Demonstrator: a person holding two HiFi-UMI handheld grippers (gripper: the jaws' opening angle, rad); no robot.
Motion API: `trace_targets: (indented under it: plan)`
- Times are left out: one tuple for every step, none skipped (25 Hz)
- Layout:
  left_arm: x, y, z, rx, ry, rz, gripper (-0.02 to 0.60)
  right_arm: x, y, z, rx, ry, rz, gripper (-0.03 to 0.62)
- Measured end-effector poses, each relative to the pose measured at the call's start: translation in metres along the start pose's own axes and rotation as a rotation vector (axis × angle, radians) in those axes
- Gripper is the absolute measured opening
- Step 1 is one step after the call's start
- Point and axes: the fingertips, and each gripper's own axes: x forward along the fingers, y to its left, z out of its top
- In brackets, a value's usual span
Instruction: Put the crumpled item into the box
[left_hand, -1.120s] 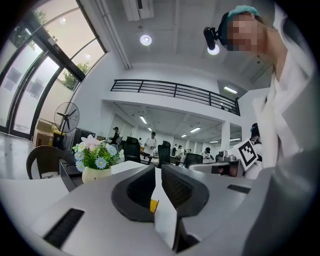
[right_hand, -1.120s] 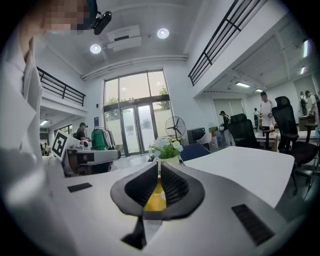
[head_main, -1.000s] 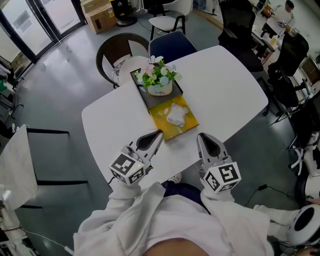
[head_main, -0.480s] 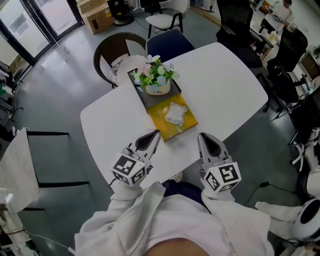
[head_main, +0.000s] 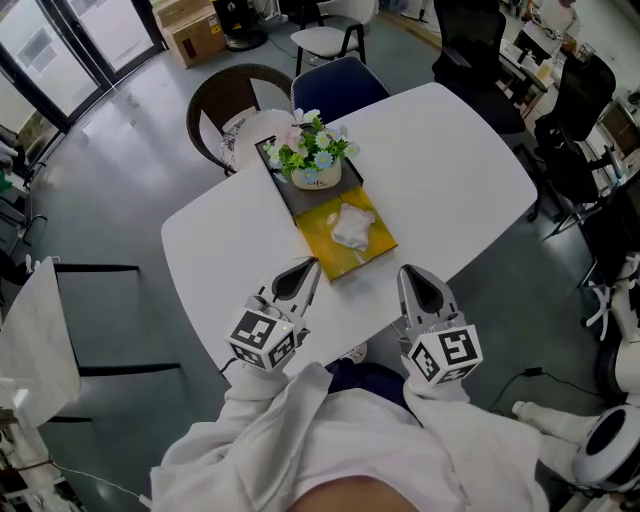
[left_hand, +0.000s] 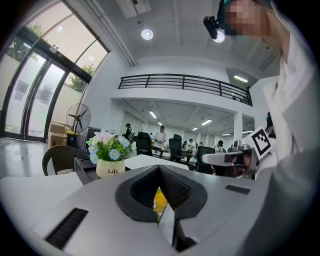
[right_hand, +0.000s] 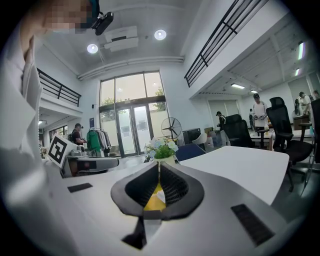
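Note:
A crumpled white item (head_main: 352, 227) lies inside a shallow yellow box (head_main: 335, 252) on the white table (head_main: 455, 170). Butted against the yellow box's far end, a dark tray (head_main: 289, 193) carries a white pot of flowers (head_main: 316, 158). My left gripper (head_main: 308, 266) hovers just short of the yellow box's near left corner, jaws shut and empty. To the right of that box, my right gripper (head_main: 408, 272) sits near the table's front edge, also shut with nothing in it. In the left gripper view the flower pot (left_hand: 110, 167) stands ahead to the left; yellow shows behind both pairs of shut jaws.
A brown chair (head_main: 235, 98) and a blue chair (head_main: 340, 88) stand behind the table. Black office chairs (head_main: 578, 120) crowd the right side. A cardboard carton (head_main: 198, 30) sits on the floor far back. The table's front edge runs just under both grippers.

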Motion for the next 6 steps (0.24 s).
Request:
trace_targets:
  plan:
    - [-0.0004, 0.0009, -0.001, -0.001, 0.002, 0.002, 0.015, 0.0002, 0.0005, -0.0007, -0.001, 0.0, 0.002, 0.038]
    - [-0.0005, 0.0016, -0.002, -0.003, 0.005, 0.003, 0.015, 0.0004, 0.0007, -0.0011, -0.001, 0.001, 0.001, 0.038]
    - [-0.0004, 0.0021, -0.0031, -0.004, 0.007, 0.004, 0.014, 0.0005, 0.0007, -0.0015, -0.001, 0.001, 0.001, 0.038]
    - [-0.0003, 0.0024, -0.0041, -0.005, 0.01, 0.004, 0.015, 0.0006, 0.0005, -0.002, -0.002, 0.0, 0.002, 0.038]
    - [-0.0001, 0.0027, -0.005, -0.006, 0.013, 0.005, 0.015, 0.0007, 0.0003, -0.0027, -0.004, -0.001, 0.004, 0.038]
    - [0.0001, 0.0029, -0.006, -0.006, 0.016, 0.005, 0.015, 0.0009, 0.0, -0.0033, -0.006, -0.003, 0.007, 0.038]
